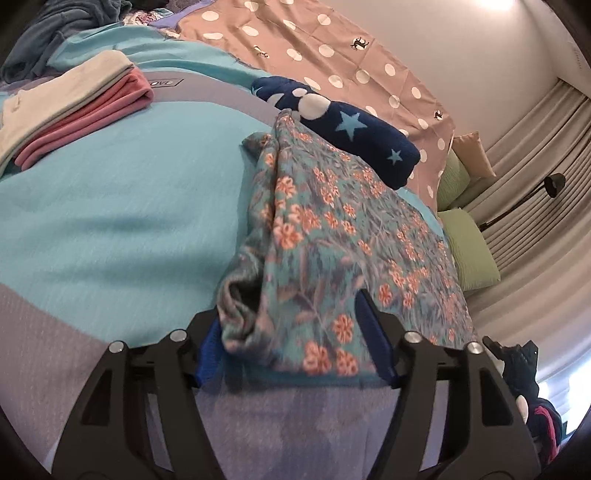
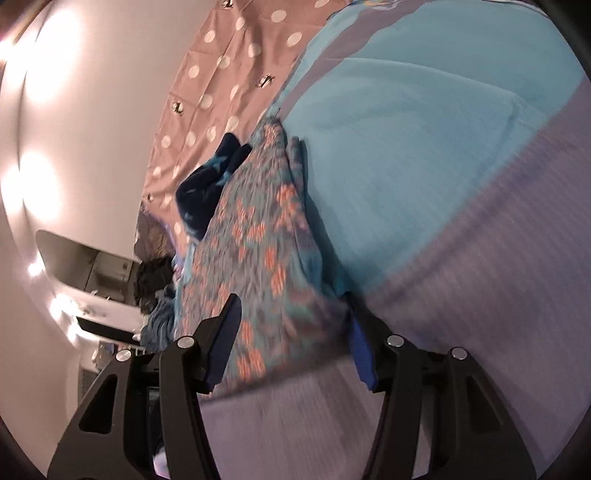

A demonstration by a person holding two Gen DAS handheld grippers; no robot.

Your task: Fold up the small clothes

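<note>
A teal floral garment (image 1: 332, 229) with orange flowers lies on the turquoise and grey bedspread (image 1: 118, 206). My left gripper (image 1: 291, 343) stands open around its near hem, one finger on each side of the cloth. In the right wrist view the same floral garment (image 2: 258, 251) lies between the open fingers of my right gripper (image 2: 291, 332), at its near edge. The right wrist view is blurred. The other gripper (image 1: 517, 365) shows at the right edge of the left wrist view.
A folded stack of cream and pink clothes (image 1: 74, 110) sits at the left. A navy star-print garment (image 1: 354, 129) lies behind the floral one, on a brown polka-dot sheet (image 1: 332, 48). Green pillows (image 1: 465, 247) lie right. A dark clothes pile (image 1: 55, 33) is at the back left.
</note>
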